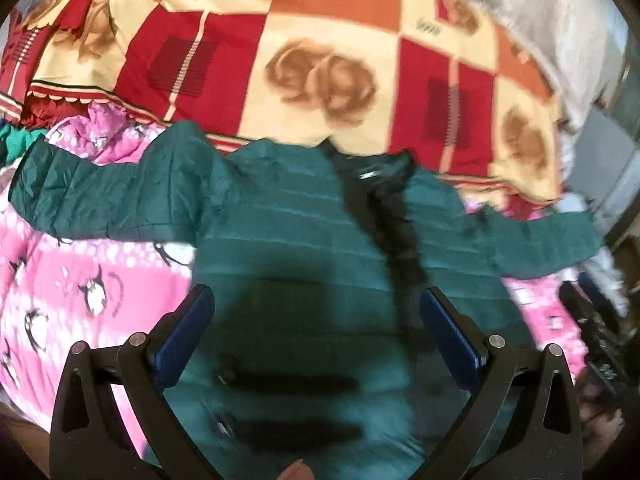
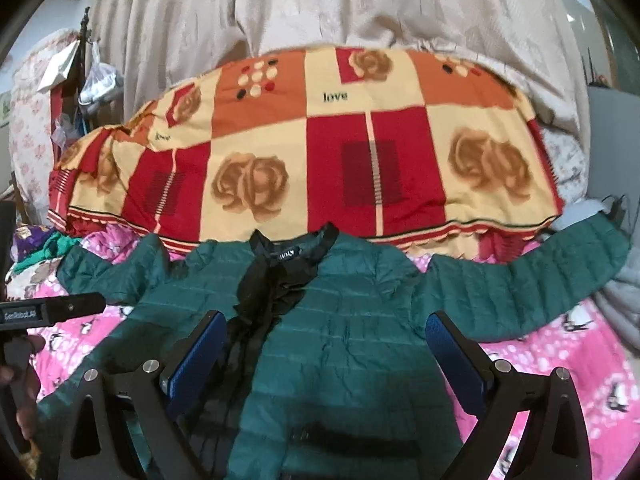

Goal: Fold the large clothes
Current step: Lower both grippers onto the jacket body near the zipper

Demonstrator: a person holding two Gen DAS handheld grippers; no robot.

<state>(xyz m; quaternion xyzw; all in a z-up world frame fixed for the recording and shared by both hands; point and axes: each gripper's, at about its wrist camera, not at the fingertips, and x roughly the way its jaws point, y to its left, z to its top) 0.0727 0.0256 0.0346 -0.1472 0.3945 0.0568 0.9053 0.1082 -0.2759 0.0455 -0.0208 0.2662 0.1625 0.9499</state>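
A dark green quilted jacket point(image 1: 288, 216) lies spread front up on a pink penguin-print bedspread point(image 1: 80, 280), both sleeves stretched out sideways. Its open front shows black lining point(image 1: 394, 232). My left gripper point(image 1: 316, 312) is open and empty, hovering over the jacket's lower body. In the right wrist view the jacket point(image 2: 352, 320) lies with its collar point(image 2: 292, 246) away from me. My right gripper point(image 2: 326, 340) is open and empty above the jacket's right front panel. The left gripper's body point(image 2: 52, 310) shows at the left edge.
A folded red, orange and cream quilt point(image 2: 304, 152) lies beyond the collar. Beige curtains point(image 2: 320, 8) hang behind it. Bags on a stand point(image 2: 92, 76) are at the far left, and other clothes point(image 2: 52, 248) lie by the left sleeve.
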